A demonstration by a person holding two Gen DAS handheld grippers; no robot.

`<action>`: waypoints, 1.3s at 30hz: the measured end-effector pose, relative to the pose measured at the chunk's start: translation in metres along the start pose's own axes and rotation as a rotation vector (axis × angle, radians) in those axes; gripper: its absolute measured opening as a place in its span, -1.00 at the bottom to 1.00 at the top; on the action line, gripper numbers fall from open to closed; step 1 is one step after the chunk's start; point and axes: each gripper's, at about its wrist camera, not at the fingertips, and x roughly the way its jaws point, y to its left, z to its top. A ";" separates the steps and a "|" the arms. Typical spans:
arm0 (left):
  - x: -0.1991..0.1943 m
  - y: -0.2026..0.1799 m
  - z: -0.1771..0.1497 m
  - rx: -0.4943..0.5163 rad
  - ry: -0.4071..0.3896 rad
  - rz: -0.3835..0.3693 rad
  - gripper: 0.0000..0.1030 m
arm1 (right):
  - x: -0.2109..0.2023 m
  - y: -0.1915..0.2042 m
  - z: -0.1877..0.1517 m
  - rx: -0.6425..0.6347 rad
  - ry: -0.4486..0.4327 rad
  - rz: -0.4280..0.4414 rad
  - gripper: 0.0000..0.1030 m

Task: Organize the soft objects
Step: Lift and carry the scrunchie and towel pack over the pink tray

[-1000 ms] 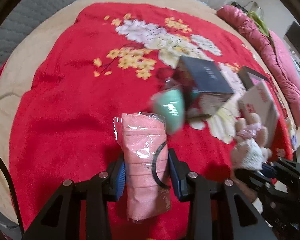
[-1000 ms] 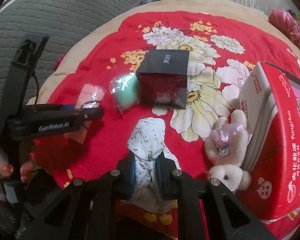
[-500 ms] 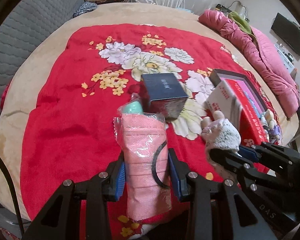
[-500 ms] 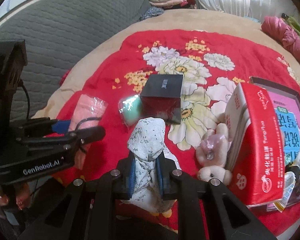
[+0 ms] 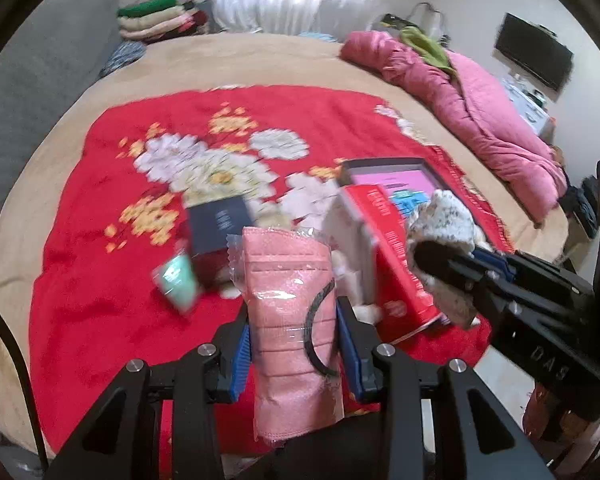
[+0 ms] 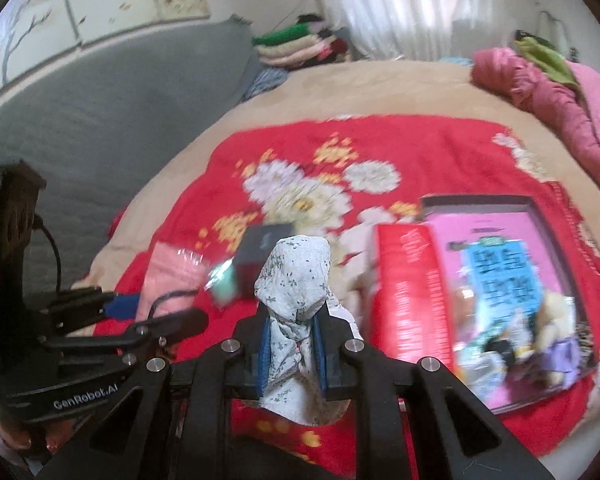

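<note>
My left gripper is shut on a pink face-mask pack in clear wrap, held above the red floral blanket. My right gripper is shut on a white floral cloth, also lifted off the bed. In the left wrist view the right gripper shows at the right with the cloth. In the right wrist view the left gripper shows at the left with the pink pack. A teal soft item in wrap lies on the blanket beside a dark box.
A red carton stands by an open box with a pink lining holding several small items. A plush toy lies partly hidden behind the pack. A pink quilt runs along the bed's right side; folded clothes sit at the back.
Both grippers have risen and tilted up with their loads, so the bed looks smaller and the far room, curtains and wall have come into view. Both grips are unchanged.
</note>
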 end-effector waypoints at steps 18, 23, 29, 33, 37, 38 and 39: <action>0.014 -0.112 0.041 0.160 -0.010 -0.073 -0.26 | -0.088 -0.105 0.006 0.160 -0.144 -0.148 -0.65; 0.027 -0.128 0.048 0.182 0.006 -0.093 -0.26 | -0.102 -0.127 0.005 0.183 -0.158 -0.186 -0.65; 0.055 -0.145 0.058 0.196 0.044 -0.120 -0.25 | -0.106 -0.163 0.004 0.224 -0.145 -0.239 -0.65; 0.075 -0.159 0.062 0.214 0.070 -0.126 -0.25 | -0.103 -0.186 -0.001 0.248 -0.123 -0.259 -0.65; 0.099 -0.174 0.065 0.236 0.104 -0.131 -0.26 | -0.095 -0.202 -0.006 0.267 -0.100 -0.272 -0.65; 0.107 -0.178 0.065 0.245 0.121 -0.129 -0.26 | -0.093 -0.206 -0.007 0.270 -0.095 -0.273 -0.65; 0.114 -0.181 0.065 0.249 0.133 -0.125 -0.26 | -0.091 -0.211 -0.009 0.275 -0.084 -0.277 -0.65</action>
